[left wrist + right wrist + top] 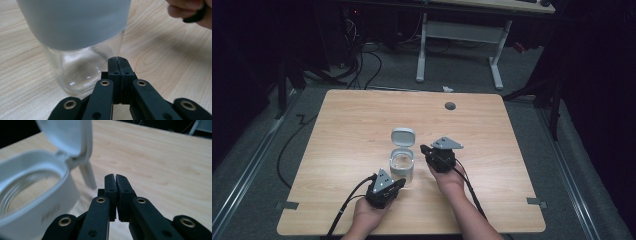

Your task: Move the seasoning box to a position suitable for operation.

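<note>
Both grippers, left [398, 185] and right [425, 149], flank the glass jar [402, 167] (lid [403, 136] up), fingers clenched empty.

Beyond the tongs the light wooden table [362, 115] runs to a round grommet hole [450, 106] near its far edge. Past that, grey carpet [462, 75], a white-legged desk [462, 30] and black cables [362, 60] sit in a dark, dim room

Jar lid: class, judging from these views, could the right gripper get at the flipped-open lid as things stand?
Probably yes. The right gripper sits just beside the jar, with bare table around it and nothing between it and the raised lid. Its jaws are shut, so they would need opening first.
</note>
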A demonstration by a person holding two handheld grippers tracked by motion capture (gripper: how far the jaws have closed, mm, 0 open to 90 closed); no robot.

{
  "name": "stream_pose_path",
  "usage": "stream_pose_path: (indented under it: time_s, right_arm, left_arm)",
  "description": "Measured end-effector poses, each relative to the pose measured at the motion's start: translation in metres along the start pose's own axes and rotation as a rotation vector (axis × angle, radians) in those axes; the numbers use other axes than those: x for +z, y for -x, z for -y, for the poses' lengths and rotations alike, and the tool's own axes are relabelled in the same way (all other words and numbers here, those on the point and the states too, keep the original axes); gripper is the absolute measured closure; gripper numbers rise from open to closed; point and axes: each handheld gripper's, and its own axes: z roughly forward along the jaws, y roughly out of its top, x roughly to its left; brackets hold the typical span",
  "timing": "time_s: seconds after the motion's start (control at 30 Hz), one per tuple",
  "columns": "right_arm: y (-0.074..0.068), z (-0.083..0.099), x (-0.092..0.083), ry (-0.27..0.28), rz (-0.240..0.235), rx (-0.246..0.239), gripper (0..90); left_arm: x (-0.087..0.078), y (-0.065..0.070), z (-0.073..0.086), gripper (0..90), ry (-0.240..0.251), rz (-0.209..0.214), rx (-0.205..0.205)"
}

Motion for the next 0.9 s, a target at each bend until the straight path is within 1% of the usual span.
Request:
stream_pose_path:
  time_s: [0.03, 0.13, 0.17, 0.2, 0.23, 0.27, 0.33, 0.37, 0.47, 0.53, 0.6, 0.7, 0.73, 0.87, 0.9]
  right_arm:
    - [0.001, -0.01, 0.005, 0.019, 0.01, 0.004, 88.2]
    - [0.002, -0.022, 0.009, 0.04, 0.012, 0.008, 88.1]
    - [0.002, -0.027, 0.01, 0.04, 0.013, 0.007, 88.1]
    - [0.002, -0.031, 0.011, 0.043, 0.009, 0.007, 88.1]
    - [0.002, -0.031, 0.011, 0.043, 0.009, 0.007, 88.1]
    - [0.0, -0.04, 0.012, 0.056, 0.007, 0.004, 88.0]
    - [0.0, -0.042, 0.012, 0.061, 0.004, 0.004, 88.0]
    - [-0.004, -0.048, 0.011, 0.071, -0.004, 0.001, 88.0]
    - [-0.006, -0.05, 0.01, 0.079, -0.012, -0.006, 88.1]
    - [-0.01, -0.049, 0.005, 0.077, -0.022, -0.011, 88.0]
    - [-0.011, -0.049, 0.004, 0.079, -0.024, -0.017, 88.0]
    - [-0.018, -0.044, -0.002, 0.077, -0.04, -0.027, 87.8]
    - [-0.02, -0.043, -0.003, 0.075, -0.043, -0.034, 87.8]
    - [-0.028, -0.033, -0.015, 0.091, -0.07, -0.047, 87.5]
    - [-0.028, -0.033, -0.015, 0.091, -0.07, -0.047, 87.5]
  left_arm:
    - [0.001, -0.001, -0.001, 90.0, -0.002, 0.0, -0.006]
    - [0.003, 0.0, 0.0, 90.0, -0.004, 0.0, -0.003]
    - [0.003, 0.0, 0.0, 90.0, -0.006, 0.0, -0.004]
    - [0.003, 0.0, 0.0, 90.0, -0.005, 0.001, -0.007]
    - [0.003, 0.0, 0.0, 90.0, -0.005, 0.001, -0.007]
    - [0.003, -0.001, -0.001, 90.0, -0.006, 0.001, -0.009]
    - [0.003, -0.001, -0.001, 90.0, -0.007, 0.001, -0.009]
    - [0.003, -0.001, -0.001, 90.0, -0.008, 0.002, -0.01]
    - [0.002, -0.002, -0.001, 90.0, -0.005, 0.004, -0.013]
    - [0.002, -0.002, -0.002, 90.0, -0.002, 0.006, -0.015]
    - [0.002, -0.002, -0.002, 90.0, 0.0, 0.008, -0.021]
    - [0.002, -0.001, -0.002, 90.0, 0.003, 0.008, -0.024]
    - [0.001, -0.002, -0.002, 90.0, 0.003, 0.007, -0.019]
    - [0.002, -0.001, -0.002, 90.0, 0.003, 0.007, -0.024]
    - [0.002, -0.001, -0.002, 90.0, 0.003, 0.006, -0.024]
